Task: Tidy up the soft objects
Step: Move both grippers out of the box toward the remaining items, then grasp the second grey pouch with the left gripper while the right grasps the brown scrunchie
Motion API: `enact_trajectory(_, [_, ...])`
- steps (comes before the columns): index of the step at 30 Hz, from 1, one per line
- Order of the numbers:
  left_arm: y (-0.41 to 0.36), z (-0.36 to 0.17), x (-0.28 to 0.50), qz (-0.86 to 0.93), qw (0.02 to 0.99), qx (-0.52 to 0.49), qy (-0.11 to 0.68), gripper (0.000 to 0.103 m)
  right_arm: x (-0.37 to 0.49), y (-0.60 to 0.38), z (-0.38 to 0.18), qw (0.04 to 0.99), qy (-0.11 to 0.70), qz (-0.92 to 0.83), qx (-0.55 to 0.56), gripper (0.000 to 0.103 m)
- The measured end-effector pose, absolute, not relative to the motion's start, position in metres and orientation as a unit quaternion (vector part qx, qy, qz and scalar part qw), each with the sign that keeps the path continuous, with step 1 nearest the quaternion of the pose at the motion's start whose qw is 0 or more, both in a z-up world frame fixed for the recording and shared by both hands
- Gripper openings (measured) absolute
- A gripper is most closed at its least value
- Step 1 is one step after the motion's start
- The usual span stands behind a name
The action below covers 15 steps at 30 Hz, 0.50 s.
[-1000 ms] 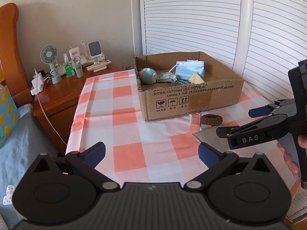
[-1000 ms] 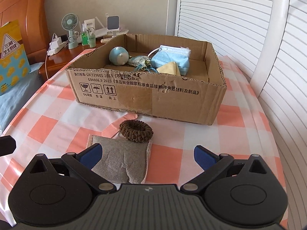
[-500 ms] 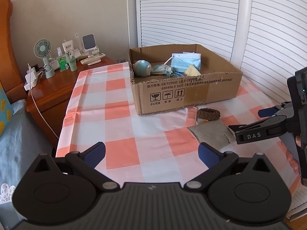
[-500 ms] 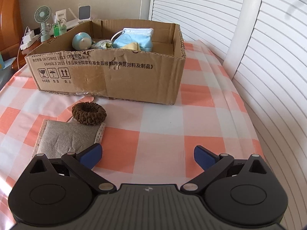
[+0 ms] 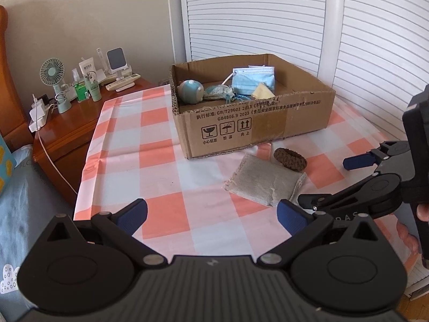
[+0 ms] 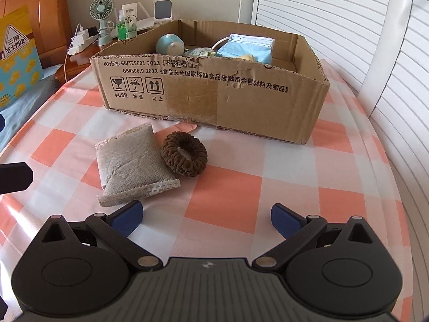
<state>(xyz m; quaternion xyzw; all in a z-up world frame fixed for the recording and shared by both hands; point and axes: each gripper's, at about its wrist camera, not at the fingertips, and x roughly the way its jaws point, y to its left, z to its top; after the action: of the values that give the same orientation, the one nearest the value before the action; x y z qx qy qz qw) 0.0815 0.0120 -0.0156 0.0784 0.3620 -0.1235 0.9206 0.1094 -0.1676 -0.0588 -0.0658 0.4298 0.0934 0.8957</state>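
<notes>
A grey fabric sachet (image 6: 132, 165) and a brown knitted hair scrunchie (image 6: 184, 153) lie side by side on the checked tablecloth, in front of an open cardboard box (image 6: 214, 99). The box holds a blue face mask (image 6: 245, 47), a teal round toy (image 6: 169, 43), a patterned pouch and a yellow cloth. My right gripper (image 6: 207, 218) is open and empty, just short of the sachet and scrunchie. My left gripper (image 5: 211, 214) is open and empty, lower left of the sachet (image 5: 264, 181). The right gripper (image 5: 335, 179) shows at the right of the left wrist view.
A wooden nightstand (image 5: 77, 123) at the back left carries a small fan (image 5: 55, 80), bottles and a charger with a white cable. White louvred doors (image 5: 268, 13) stand behind and to the right. A bed with a blue cover lies left of the table.
Both grippers have shifted viewpoint. The right one swung back left, so the sachet and scrunchie now sit ahead of its left finger. The left one drew back a little. Nothing was grasped.
</notes>
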Motion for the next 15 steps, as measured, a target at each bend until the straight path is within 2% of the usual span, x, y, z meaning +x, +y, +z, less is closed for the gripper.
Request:
enact_trajectory(12, [-0.02, -0.06, 0.111, -0.215, 0.874, 0.136, 0.414, 0.102, 0.099, -0.201, -0.057, 0.888, 0.436, 0.12, -0.077, 0.103])
enact_trajectory(15, [-0.018, -0.066, 0.118, -0.232, 0.867, 0.124, 0.423, 0.102, 0.099, -0.203, -0.057, 0.887, 0.438, 0.125, -0.082, 0.103])
